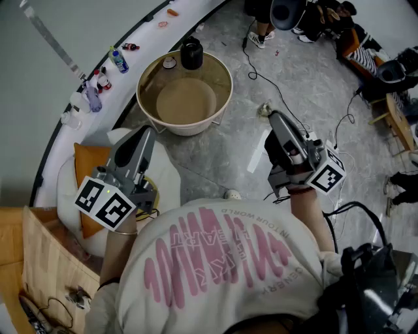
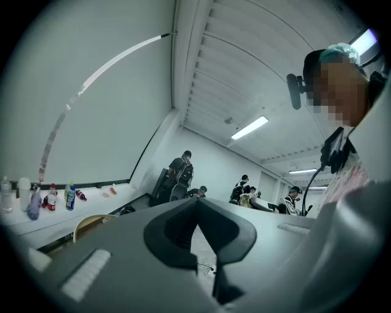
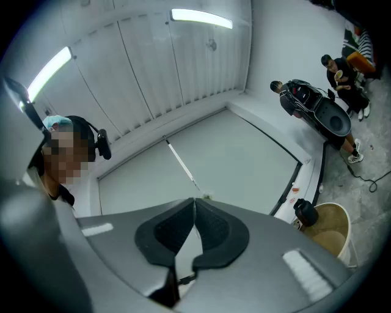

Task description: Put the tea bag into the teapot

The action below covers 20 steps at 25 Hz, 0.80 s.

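The tea bag point(image 1: 264, 109) is at the very tip of your right gripper point(image 1: 272, 118). It shows as a small pale scrap held over the grey floor point(image 1: 307, 85), just right of the round table point(image 1: 185, 129) and not touching it. In the right gripper view your jaws are clenched together at their front edge. Only a tiny pale-green bit shows past the point where they meet, so you are grasping the tea bag by very little.

The teapot point(image 1: 191, 53) is black and squat. It stands at the far edge of the round table, whose tan top sits low inside a white rim. A small round object point(image 1: 169, 62) lies just left of the teapot on the same top. From the tea bag, the teapot is farther away and to the left, well apart.

Your left gripper point(image 1: 148, 132) is on the near left, pointing toward the table's near-left side. It is over a white seat point(image 1: 168, 176) with an orange cushion point(image 1: 88, 171). In the left gripper view its jaws are pressed shut at the tips with nothing between them.

Along the far left, a curved white ledge point(image 1: 65, 134) carries a few bottles point(image 1: 119, 61). A black cable point(image 1: 261, 75) trails across the floor to the right of the table. At the far right, people point(image 1: 307, 19) sit and stand among chairs.
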### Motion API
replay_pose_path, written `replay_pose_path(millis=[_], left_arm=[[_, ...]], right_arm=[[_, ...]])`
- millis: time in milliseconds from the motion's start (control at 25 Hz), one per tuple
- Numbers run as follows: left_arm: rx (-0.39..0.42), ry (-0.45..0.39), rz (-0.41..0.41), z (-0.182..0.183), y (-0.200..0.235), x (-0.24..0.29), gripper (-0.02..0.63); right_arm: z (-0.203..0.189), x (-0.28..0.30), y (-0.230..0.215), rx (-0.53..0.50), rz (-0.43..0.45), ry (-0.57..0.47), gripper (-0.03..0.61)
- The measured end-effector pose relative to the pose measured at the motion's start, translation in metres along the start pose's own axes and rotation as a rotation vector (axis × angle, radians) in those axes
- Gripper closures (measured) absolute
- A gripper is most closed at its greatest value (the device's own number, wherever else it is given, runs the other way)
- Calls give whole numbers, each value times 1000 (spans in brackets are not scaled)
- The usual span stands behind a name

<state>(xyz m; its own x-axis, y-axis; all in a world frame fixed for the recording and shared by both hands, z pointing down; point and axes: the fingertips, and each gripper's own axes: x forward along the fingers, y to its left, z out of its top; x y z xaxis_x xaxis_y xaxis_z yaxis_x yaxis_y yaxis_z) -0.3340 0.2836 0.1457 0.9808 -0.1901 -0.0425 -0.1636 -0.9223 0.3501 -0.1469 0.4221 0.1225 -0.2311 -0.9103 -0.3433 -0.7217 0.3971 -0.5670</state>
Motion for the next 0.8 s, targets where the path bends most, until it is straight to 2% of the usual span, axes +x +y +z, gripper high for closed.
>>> replay_pose_path(millis=[640, 800], left_arm=[[13, -9, 7, 6, 29, -8, 600], [34, 30, 15, -6, 33, 0, 600]], right_arm=[[-13, 22, -11, -3, -28, 11, 568], [-14, 21, -22, -3, -45, 31, 568]])
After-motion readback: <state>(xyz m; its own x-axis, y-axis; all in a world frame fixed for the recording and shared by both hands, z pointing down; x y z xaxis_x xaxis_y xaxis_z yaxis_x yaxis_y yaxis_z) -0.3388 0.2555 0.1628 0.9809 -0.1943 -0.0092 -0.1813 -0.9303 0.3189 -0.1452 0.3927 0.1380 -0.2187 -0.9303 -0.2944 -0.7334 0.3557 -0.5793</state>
